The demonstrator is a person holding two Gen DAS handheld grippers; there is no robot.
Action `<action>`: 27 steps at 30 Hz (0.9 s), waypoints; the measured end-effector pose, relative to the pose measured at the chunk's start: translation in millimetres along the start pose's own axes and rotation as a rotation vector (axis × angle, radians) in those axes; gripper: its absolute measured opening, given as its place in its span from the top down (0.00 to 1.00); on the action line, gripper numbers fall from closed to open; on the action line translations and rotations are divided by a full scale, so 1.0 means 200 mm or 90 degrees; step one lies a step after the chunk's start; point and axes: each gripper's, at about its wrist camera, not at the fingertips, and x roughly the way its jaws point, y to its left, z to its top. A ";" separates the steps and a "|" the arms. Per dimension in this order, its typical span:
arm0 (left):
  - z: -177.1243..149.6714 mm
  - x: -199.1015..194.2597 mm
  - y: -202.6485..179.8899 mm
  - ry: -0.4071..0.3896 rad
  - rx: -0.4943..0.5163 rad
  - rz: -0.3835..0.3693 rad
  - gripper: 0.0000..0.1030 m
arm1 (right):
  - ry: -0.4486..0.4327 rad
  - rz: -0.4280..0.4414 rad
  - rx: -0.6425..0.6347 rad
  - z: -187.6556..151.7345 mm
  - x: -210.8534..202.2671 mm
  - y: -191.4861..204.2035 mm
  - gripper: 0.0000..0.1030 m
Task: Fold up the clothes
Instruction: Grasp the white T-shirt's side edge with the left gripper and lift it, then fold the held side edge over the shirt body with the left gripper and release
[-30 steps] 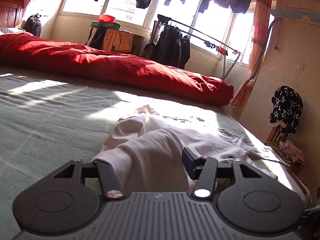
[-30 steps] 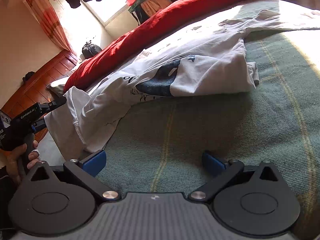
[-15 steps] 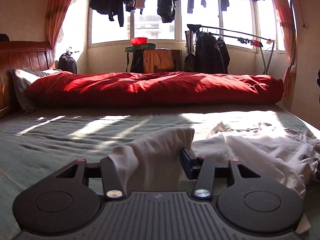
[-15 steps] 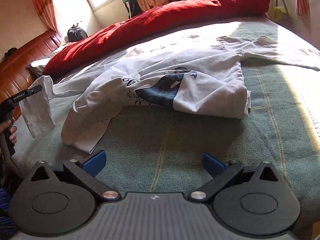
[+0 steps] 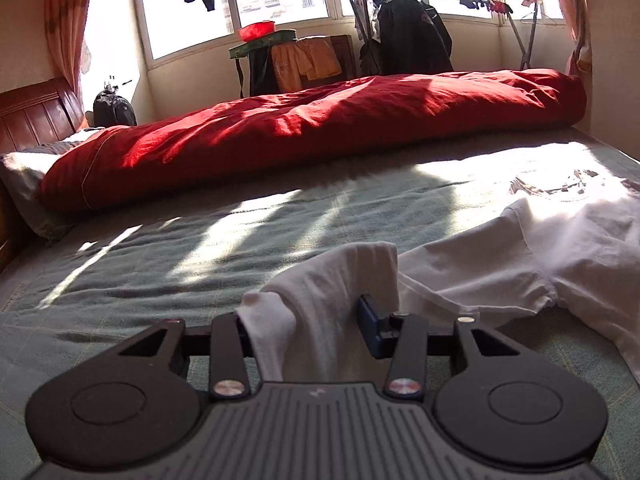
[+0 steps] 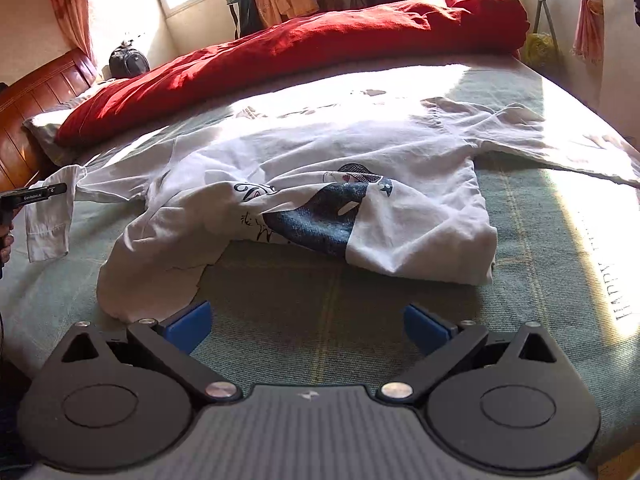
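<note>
A white T-shirt (image 6: 360, 168) with a dark blue print lies crumpled across the green bedspread (image 6: 320, 292). My left gripper (image 5: 308, 320) is shut on one sleeve of the T-shirt (image 5: 332, 280) and holds it lifted off the bed. In the right wrist view that left gripper (image 6: 36, 196) shows at the far left edge, with the sleeve hanging from it. My right gripper (image 6: 308, 324) stands open just above the bedspread, in front of the shirt's near hem. Nothing is between its blue pads (image 6: 190, 320).
A rolled red duvet (image 5: 320, 136) lies along the far side of the bed, with a pillow (image 5: 24, 172) and wooden headboard (image 5: 36, 112) at the left. Beyond it are a clothes rack (image 5: 412, 40), a small table (image 5: 280, 60) and windows. The bed's edge (image 6: 588, 92) runs at the right.
My left gripper has carried the sleeve out to the left, stretching that side of the shirt away from the body. My right gripper has stayed open near the hem.
</note>
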 end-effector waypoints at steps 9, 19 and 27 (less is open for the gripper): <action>-0.04 0.19 0.16 0.086 -0.047 -0.036 0.52 | 0.018 -0.011 -0.005 0.03 0.10 0.09 0.00; -0.20 0.18 0.24 0.138 -0.098 -0.006 0.46 | 0.027 -0.018 -0.027 0.04 0.13 0.12 0.00; -0.17 0.06 -0.05 0.072 0.040 -0.026 0.27 | 0.028 -0.009 -0.026 0.03 0.15 0.16 0.00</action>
